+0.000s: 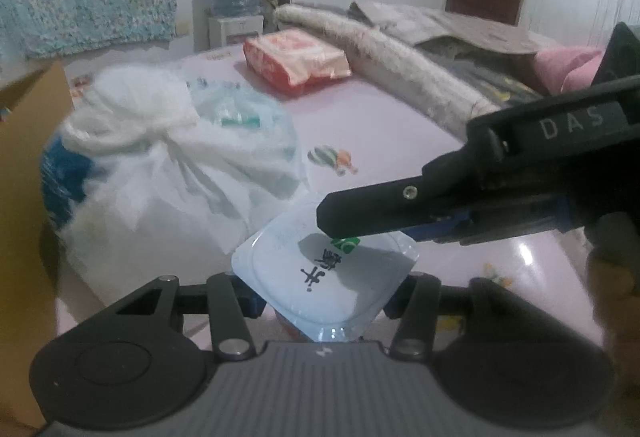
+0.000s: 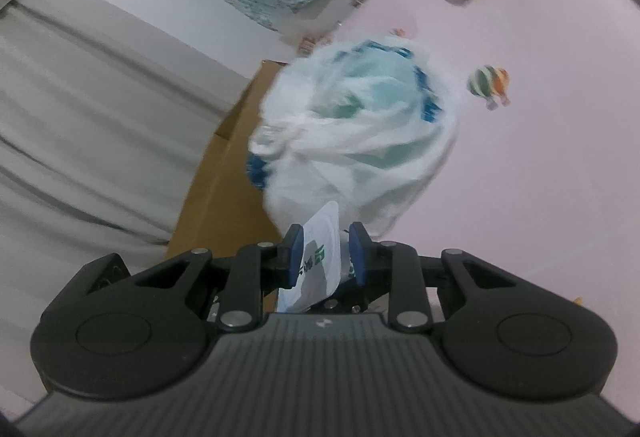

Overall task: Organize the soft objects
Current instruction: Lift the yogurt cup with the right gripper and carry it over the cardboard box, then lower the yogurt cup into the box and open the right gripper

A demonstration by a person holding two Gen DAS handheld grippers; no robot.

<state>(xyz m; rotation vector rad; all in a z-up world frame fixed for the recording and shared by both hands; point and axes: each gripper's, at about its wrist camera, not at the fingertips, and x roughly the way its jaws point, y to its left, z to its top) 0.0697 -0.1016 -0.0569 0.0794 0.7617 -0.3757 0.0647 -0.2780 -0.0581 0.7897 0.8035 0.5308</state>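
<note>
The right gripper [image 2: 325, 257] reaches in from the right side with its blue pads [image 2: 295, 255] clamped on a white pouch [image 1: 320, 277], which also sits between the left gripper's [image 1: 322, 303] half-spread fingers

Pink bedsheet [image 1: 384, 125] under white bag [image 1: 160, 173], red packet [image 1: 296, 57].
</note>
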